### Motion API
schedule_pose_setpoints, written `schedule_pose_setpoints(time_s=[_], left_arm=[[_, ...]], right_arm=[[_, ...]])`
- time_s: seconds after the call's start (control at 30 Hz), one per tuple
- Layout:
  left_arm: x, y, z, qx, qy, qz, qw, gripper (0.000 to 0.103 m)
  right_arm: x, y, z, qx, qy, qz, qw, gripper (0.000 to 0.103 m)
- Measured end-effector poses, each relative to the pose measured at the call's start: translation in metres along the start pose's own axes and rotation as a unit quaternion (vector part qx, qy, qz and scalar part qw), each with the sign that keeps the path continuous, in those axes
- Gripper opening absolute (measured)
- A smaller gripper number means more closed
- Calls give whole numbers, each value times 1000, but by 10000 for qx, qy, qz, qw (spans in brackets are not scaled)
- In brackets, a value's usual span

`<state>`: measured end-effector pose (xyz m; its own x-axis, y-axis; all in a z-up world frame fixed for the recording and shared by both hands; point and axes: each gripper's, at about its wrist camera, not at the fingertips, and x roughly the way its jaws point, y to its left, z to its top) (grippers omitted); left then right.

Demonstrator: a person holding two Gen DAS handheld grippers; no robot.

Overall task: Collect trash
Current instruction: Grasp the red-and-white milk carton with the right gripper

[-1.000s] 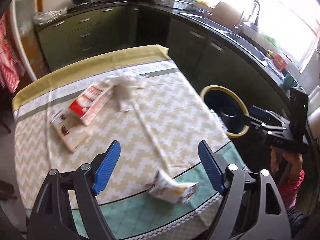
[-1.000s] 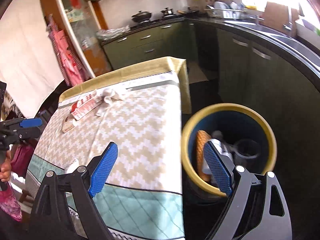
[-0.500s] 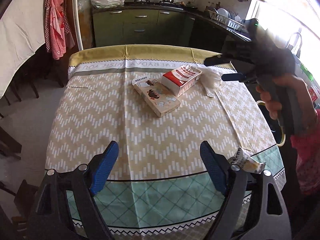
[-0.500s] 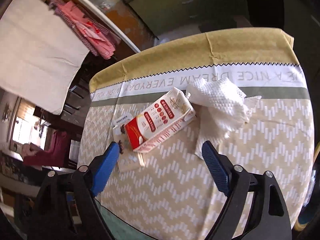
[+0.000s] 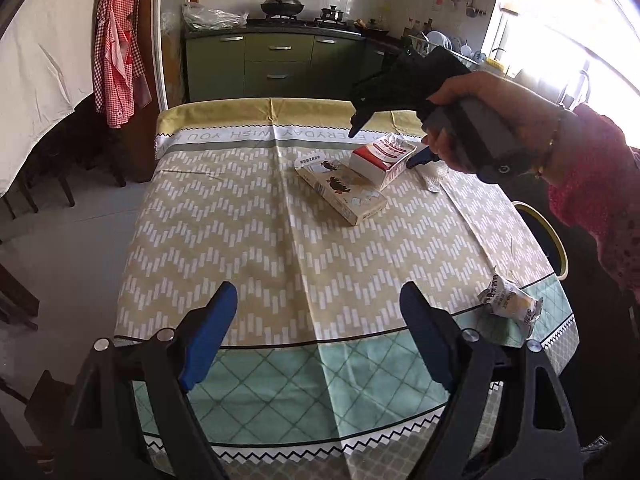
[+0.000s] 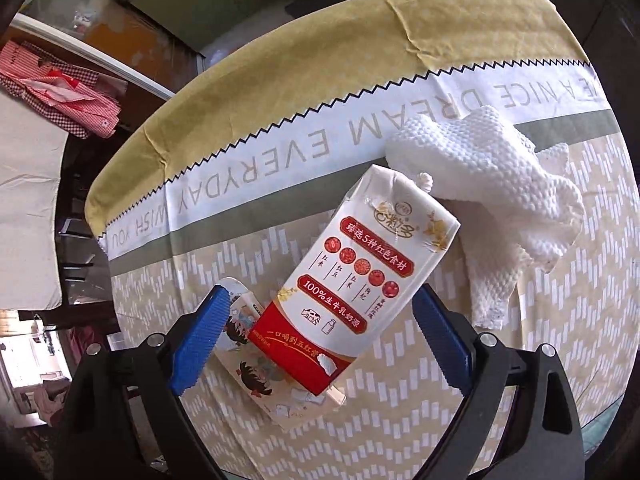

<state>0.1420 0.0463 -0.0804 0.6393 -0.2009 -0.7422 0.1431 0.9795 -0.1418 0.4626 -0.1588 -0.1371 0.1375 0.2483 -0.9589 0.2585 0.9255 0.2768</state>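
Two cartons lie touching on the counter (image 5: 248,216): red milk carton (image 6: 360,276) between the spread right tool (image 6: 320,340), flat box (image 5: 340,186) beneath. Crumpled tissue (image 6: 500,184) behind; wrapper (image 5: 508,306) near the spread left tool (image 5: 316,336).

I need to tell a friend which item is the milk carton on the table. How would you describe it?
Look at the far end of the table, near the yellow border of the cloth. There a flat box lies beside a crumpled white paper towel. The milk carton lies between them, resting partly on the box: white, with a red bottom.
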Motion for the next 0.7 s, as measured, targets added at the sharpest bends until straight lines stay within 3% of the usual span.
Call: schedule_pose_setpoints(time_s=[0.23, 0.4, 0.57, 0.7], left_arm=[[-10, 28, -12, -221, -99, -112, 9996, 79], [-10, 30, -15, -233, -54, -103, 9997, 79], [-10, 16, -15, -100, -52, -46, 9999, 79], [-11, -1, -13, 16, -33, 18, 10000, 79]], right_arm=[[20, 12, 2, -207, 97, -447, 9987, 76], [15, 15, -6, -725, 323, -737, 9941, 57], [21, 12, -26, -1581, 719, -1341, 9756, 55], [22, 7, -39, -1967, 756, -1332, 9684, 53]])
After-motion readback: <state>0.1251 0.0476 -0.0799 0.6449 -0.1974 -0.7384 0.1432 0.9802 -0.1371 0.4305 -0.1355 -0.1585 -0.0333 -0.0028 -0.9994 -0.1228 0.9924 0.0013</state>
